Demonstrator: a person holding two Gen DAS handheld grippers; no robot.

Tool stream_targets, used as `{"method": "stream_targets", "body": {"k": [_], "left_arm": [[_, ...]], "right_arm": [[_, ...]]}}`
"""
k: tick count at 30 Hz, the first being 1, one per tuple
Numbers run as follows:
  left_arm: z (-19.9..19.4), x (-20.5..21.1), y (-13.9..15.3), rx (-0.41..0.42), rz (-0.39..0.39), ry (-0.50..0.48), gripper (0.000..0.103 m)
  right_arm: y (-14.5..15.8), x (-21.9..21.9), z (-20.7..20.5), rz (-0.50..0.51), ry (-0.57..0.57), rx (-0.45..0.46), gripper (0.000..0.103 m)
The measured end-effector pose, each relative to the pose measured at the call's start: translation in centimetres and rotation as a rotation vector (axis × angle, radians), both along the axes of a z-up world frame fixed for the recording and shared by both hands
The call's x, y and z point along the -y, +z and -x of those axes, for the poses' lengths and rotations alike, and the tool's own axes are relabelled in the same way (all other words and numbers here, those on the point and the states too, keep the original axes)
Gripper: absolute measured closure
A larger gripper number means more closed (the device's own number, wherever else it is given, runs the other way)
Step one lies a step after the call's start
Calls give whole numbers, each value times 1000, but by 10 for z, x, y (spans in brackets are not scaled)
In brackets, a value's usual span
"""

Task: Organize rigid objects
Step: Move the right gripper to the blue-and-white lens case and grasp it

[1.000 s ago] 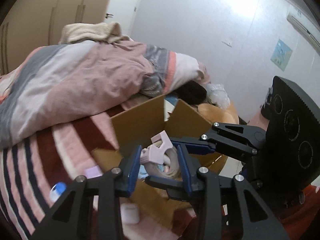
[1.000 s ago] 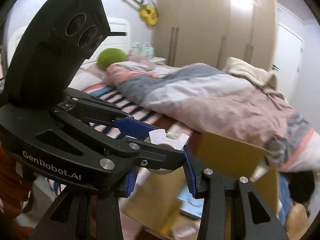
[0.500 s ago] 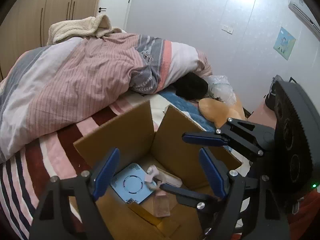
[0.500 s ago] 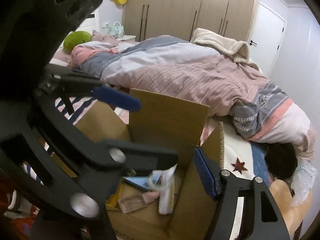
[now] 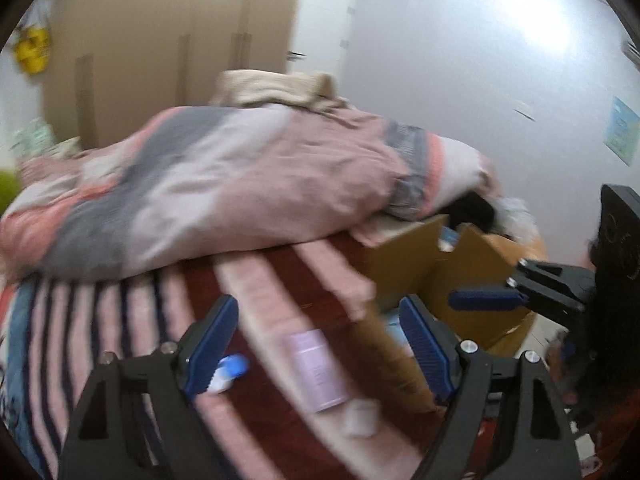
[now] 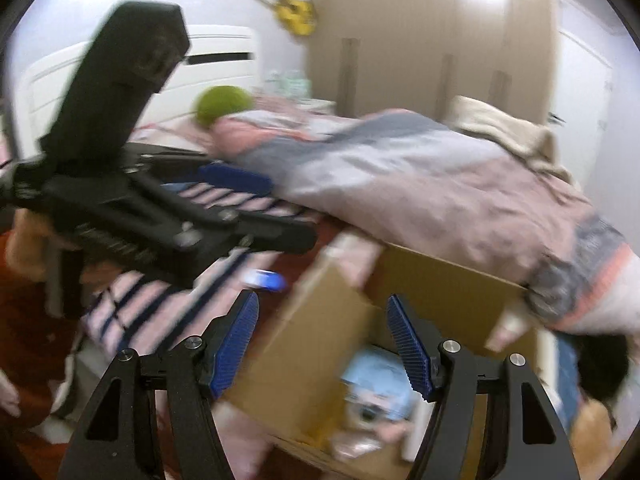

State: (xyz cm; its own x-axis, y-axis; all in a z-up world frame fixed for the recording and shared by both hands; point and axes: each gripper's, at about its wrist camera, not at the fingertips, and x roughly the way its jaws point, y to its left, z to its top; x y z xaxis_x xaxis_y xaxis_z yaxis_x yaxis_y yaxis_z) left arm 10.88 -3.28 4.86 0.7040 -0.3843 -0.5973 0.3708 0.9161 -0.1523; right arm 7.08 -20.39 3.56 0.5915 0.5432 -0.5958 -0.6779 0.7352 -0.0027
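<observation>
1. While both views are blurred, the left gripper (image 5: 316, 344) shows its blue jaws standing wide apart and opening, with nothing between them.
2. Past those jaws lies the striped bed cover (image 5: 132, 320); a flat lilac packet (image 5: 316, 368) lies on it in the gap between the jaws (not touched by either pad).
3. A small white and blue bottle (image 5: 230, 370) lies just beside the left jaw, partly behind its pad, and a small white object (image 5: 362, 418) lies below the packet, nearer to the right jaw.
4. The cardboard box (image 5: 404, 264) stands open beyond the right jaw.
5. The right gripper (image 6: 322, 344) also has its jaws apart and holds nothing.
6. From the right wrist, the box (image 6: 444, 284) is straight ahead between and below the jaws; inside it a light blue flat device (image 6: 378, 376) and some pinkish items (too blurred to name) lie near the right jaw.
7. The bottle (image 6: 266, 279) lies just above the left jaw, and the left gripper (image 6: 248, 208) crosses the view further left.
8. A pink and grey duvet (image 6: 420, 188) is heaped behind the box.
</observation>
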Motion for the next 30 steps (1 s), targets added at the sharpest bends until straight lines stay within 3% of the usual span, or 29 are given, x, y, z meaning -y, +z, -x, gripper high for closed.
{"method": "stream_targets", "body": {"k": [5, 10, 18, 23, 30], "left_arm": [[18, -69, -25, -8, 9, 138, 22], [33, -119, -67, -45, 35, 245, 22], [44, -160, -120, -124, 69, 317, 22], [49, -172, -129, -139, 95, 327, 22], [48, -170, -130, -149, 100, 315, 22]], "right_arm": [[-14, -73, 6, 14, 144, -43, 39], [-58, -136, -5, 43, 191, -136, 39], [-146, -161, -79, 116, -66, -185, 39], [-172, -162, -117, 100, -147, -239, 39], [-181, -171, -123, 127, -147, -201, 45]]}}
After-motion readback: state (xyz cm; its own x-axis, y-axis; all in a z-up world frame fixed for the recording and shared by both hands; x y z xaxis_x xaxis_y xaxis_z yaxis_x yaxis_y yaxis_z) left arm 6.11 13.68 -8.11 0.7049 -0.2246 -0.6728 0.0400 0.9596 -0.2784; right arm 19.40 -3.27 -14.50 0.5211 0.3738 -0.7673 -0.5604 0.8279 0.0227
